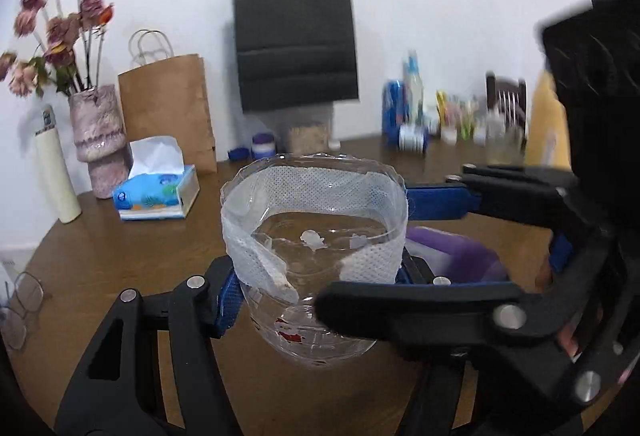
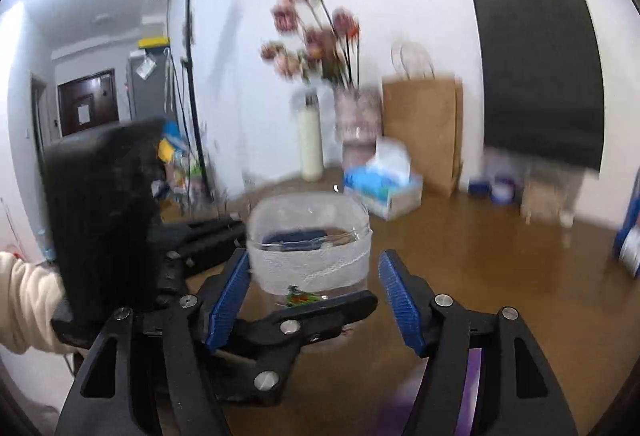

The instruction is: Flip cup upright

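Note:
A clear plastic cup (image 1: 316, 248) with a white mesh band round it stands mouth up, held above the brown table (image 1: 132, 236). My left gripper (image 1: 320, 284) is shut on the cup, its blue pads pressing both sides. In the right wrist view the cup (image 2: 308, 248) sits ahead of my right gripper (image 2: 312, 300), whose blue fingers (image 2: 228, 296) stand apart on either side of it, open. The right gripper also shows in the left wrist view as a black frame (image 1: 520, 300) at the right, one finger across the cup's lower front.
A tissue box (image 1: 158, 191), a pink vase with dried flowers (image 1: 98, 139), a brown paper bag (image 1: 168, 115), a black bag (image 1: 294, 35) and bottles (image 1: 412, 107) stand along the table's back. Glasses (image 1: 20, 308) lie at the left edge. A purple object (image 1: 452, 256) lies behind the cup.

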`<state>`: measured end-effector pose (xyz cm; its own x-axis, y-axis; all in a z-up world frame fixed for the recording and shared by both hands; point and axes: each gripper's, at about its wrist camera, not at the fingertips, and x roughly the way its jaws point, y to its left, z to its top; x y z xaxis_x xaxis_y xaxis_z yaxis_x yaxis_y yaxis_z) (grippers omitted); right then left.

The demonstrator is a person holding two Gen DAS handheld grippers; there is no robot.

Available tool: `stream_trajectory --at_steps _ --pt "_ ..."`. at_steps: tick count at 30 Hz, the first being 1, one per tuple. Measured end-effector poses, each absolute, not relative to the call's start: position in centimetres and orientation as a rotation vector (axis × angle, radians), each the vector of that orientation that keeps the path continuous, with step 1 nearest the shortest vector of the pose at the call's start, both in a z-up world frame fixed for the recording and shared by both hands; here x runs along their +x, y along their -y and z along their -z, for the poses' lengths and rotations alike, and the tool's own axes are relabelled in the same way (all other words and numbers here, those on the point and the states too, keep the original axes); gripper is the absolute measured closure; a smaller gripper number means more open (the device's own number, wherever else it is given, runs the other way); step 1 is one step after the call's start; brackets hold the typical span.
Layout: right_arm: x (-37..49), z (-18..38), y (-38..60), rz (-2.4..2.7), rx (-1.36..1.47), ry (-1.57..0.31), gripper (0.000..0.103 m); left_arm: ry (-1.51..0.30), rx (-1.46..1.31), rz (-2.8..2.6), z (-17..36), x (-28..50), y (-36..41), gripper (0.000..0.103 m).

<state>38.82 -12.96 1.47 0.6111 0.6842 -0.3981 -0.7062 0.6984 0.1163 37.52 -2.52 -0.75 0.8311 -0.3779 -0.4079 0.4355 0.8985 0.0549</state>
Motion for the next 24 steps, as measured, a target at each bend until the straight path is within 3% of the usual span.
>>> stream_trajectory --at_steps 4,6,7,8,19,24 --pt "39.8 -0.2 12.9 -0.829 0.010 -0.540 0.038 -0.500 0.108 0.416 1.6 38.0 2.4 0.043" --pt "39.9 0.1 12.7 -0.838 0.015 -0.563 0.038 -0.556 0.111 0.400 2.0 37.8 2.2 0.032" --pt "39.7 0.3 12.5 -0.824 0.000 -0.565 0.038 -0.590 0.099 0.406 2.3 37.6 1.9 0.018" --pt "39.6 0.5 12.2 -0.799 -0.023 -0.566 0.038 -0.613 0.092 0.408 2.6 37.4 1.7 0.013" --pt "37.8 2.1 10.4 -0.734 -0.162 -0.608 0.035 -0.709 0.144 0.330 4.2 32.2 -1.0 0.008" --pt "36.8 1.6 11.0 -0.713 -0.150 -0.600 0.024 -0.676 0.113 0.272 3.4 31.2 -2.0 0.007"
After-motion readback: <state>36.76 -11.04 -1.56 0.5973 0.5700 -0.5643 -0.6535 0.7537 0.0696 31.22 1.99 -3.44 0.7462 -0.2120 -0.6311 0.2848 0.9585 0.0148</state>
